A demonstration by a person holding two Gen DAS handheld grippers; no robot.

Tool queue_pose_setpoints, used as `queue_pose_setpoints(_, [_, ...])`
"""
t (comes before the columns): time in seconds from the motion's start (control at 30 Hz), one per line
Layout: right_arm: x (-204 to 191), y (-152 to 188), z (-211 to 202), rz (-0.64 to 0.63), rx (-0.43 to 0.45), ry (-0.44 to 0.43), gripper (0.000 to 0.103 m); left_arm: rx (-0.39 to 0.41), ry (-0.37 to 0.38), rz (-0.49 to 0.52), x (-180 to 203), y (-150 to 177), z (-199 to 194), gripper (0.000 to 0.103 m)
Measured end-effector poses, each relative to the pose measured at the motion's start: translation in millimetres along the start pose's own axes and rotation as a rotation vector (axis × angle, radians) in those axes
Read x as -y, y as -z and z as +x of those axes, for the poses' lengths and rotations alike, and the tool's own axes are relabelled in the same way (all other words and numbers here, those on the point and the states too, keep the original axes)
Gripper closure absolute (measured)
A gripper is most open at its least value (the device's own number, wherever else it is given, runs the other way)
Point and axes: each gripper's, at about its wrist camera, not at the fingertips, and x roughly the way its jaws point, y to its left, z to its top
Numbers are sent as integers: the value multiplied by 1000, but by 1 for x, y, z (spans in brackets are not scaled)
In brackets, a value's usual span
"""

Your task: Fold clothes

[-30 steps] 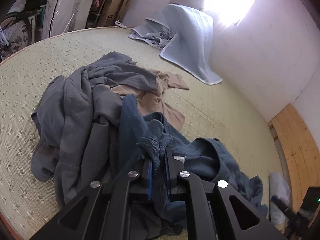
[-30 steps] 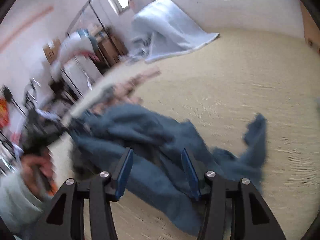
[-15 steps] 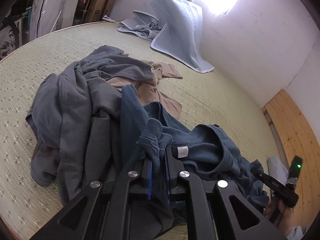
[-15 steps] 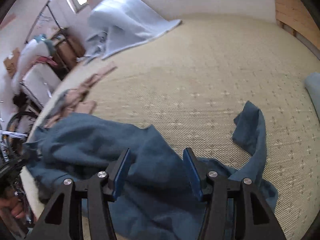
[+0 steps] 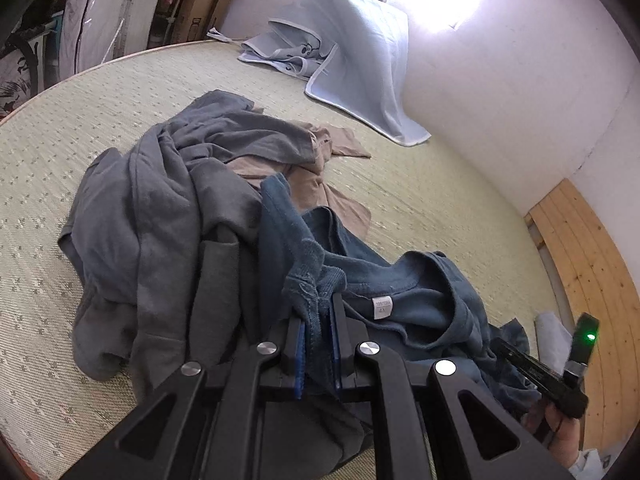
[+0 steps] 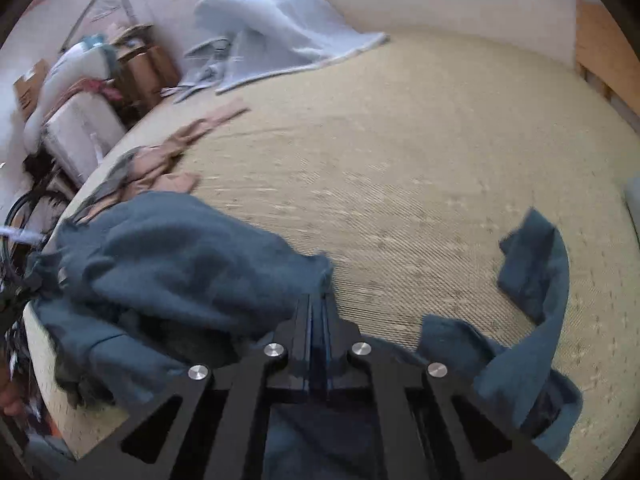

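Both grippers are clenched on the same blue shirt (image 5: 408,300), and the coming move turns on the span of cloth between them; in the left wrist view the left gripper (image 5: 318,320) pinches a bunched fold at lower centre of the frame, just left of the neckline and its white label (image 5: 382,306), while the right gripper shows only as a black body at the lower right edge, so the shirt's body runs from the left grip toward the lower right; in the right wrist view the right gripper (image 6: 318,312) has just been closing, and a fold of the blue cloth is caught between its jaws at lower centre, with a sleeve (image 6: 532,272) trailing toward the right edge; the shirt is dark teal, soft and heavily crumpled, lying on the woven mat (image 5: 420,200), its left side overlapping a heap of grey clothing (image 5: 160,220) and a tan garment (image 5: 320,184); spreading it looks like the step in hand, and the overlap may drag the grey pile along.
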Motion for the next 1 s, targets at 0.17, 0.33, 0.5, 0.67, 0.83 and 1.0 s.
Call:
queue_pose_setpoints(0.17, [-23, 2, -23, -96, 40, -137, 100, 19, -20, -12, -2, -5, -3, 94])
queue_pose_setpoints(0.33, [-41, 12, -39, -204, 16, -250, 100, 78, -43, 47, 11, -8, -14, 94])
queue_pose_setpoints(0.5, [-61, 33, -49, -334, -58, -388, 100, 55, -73, 16, 9, -10, -10, 93])
queue_pose_setpoints(0.67, [-84, 63, -57, -458, -186, -554, 100, 30, -81, -69, -1, -12, -4, 82])
queue_pose_setpoints(0.83, [-104, 102, -52, -583, -376, -652, 98, 7, -91, -88, 0, -8, 3, 82])
queue_pose_setpoints(1.0, [-101, 104, -51, -586, -377, -623, 97, 1, -93, -79, 4, -7, 7, 82])
